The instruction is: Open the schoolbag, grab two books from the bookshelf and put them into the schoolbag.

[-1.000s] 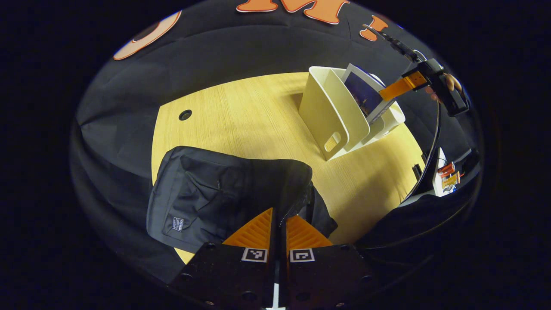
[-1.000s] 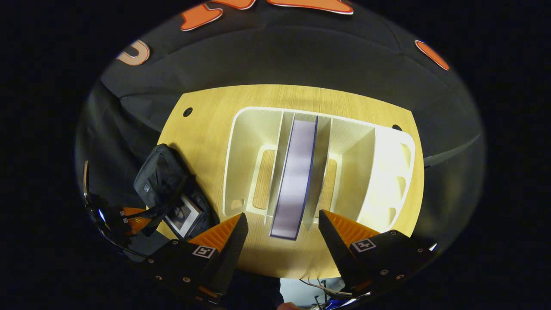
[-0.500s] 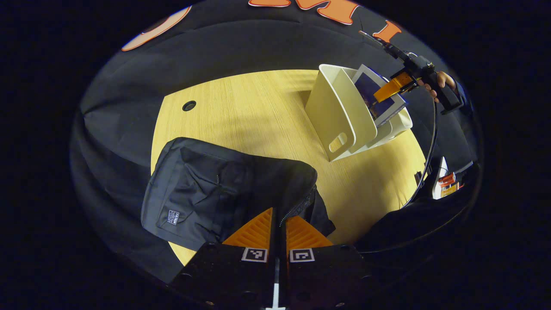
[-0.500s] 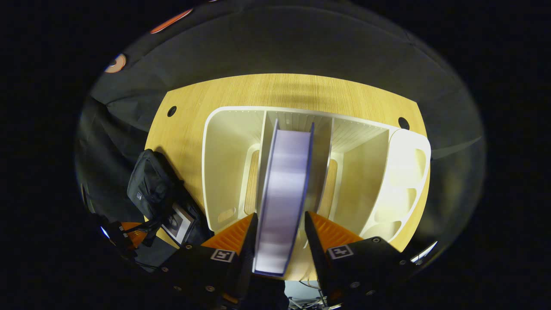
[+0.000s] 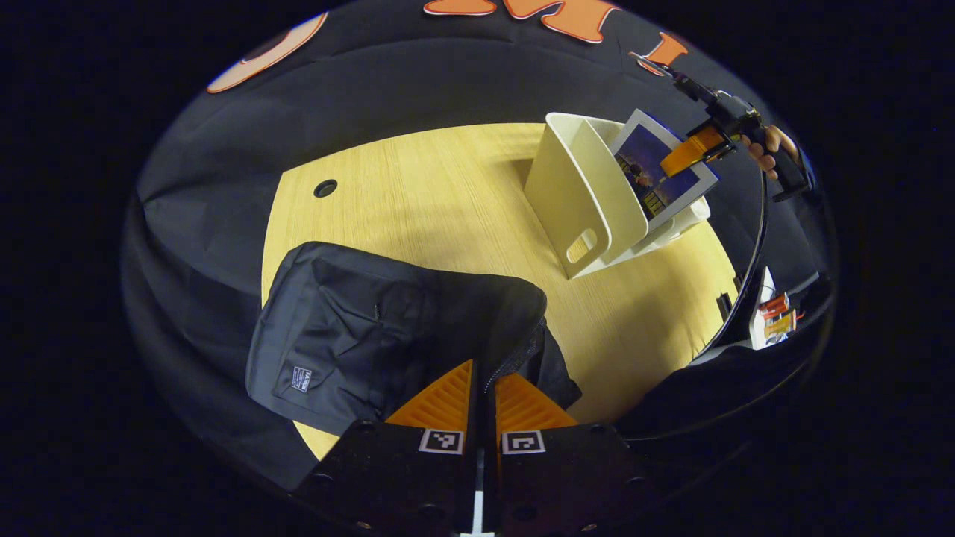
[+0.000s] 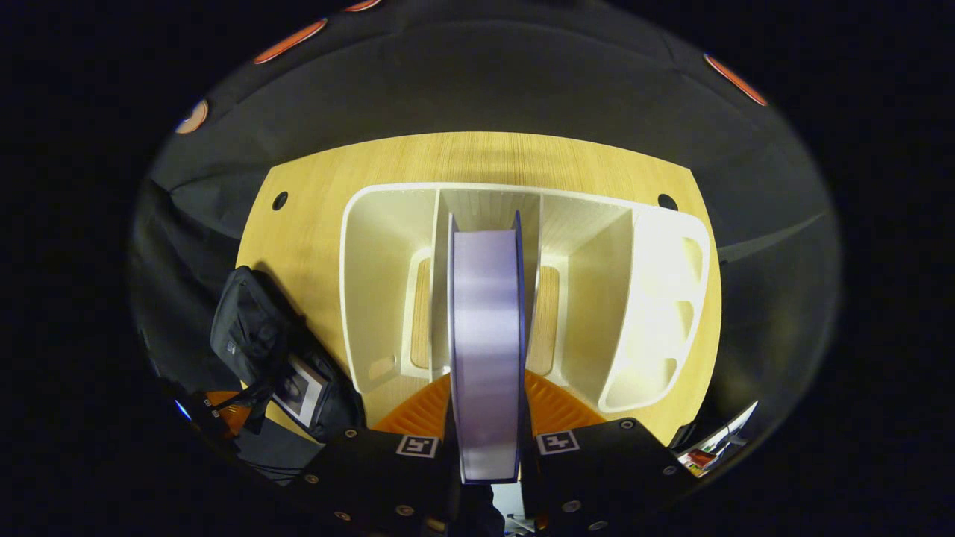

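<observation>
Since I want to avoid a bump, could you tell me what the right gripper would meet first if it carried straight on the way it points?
The right gripper already clamps the book; straight on, that book would likely hit the bookshelf, though depth is unclear.

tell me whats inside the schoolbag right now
One book pokes out of the open schoolbag on the table, its cover showing. The black fabric hides whatever lies deeper. The right claw grips a second book at the bookshelf.
</observation>
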The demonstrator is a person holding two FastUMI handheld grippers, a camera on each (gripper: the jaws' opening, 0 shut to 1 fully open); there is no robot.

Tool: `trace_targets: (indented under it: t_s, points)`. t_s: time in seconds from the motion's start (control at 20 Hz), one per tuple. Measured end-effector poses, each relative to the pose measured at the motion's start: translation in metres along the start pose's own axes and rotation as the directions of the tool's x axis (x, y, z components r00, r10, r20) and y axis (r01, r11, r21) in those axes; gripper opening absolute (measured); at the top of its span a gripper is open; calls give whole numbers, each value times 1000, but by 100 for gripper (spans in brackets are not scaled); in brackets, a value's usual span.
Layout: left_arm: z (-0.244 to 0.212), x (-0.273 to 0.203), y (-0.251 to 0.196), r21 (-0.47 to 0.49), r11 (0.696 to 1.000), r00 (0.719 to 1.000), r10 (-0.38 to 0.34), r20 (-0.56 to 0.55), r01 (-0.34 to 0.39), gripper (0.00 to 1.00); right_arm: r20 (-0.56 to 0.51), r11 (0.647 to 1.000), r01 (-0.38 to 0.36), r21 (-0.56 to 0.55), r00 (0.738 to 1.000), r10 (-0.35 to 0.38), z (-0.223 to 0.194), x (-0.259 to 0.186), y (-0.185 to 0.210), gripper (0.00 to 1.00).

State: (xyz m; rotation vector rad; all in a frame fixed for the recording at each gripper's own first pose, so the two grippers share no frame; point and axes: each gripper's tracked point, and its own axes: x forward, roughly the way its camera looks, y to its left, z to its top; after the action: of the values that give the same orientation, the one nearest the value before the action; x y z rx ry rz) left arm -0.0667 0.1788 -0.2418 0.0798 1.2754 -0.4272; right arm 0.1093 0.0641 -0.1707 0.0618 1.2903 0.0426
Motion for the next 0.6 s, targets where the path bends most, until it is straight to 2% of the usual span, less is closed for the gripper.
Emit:
trace_targets:
  t_s: [0.6]
  points:
    - [-1,-16,8,143,989,997,-50,55,42,5,30,987,4,163,999,-10,-125,-45,25,33]
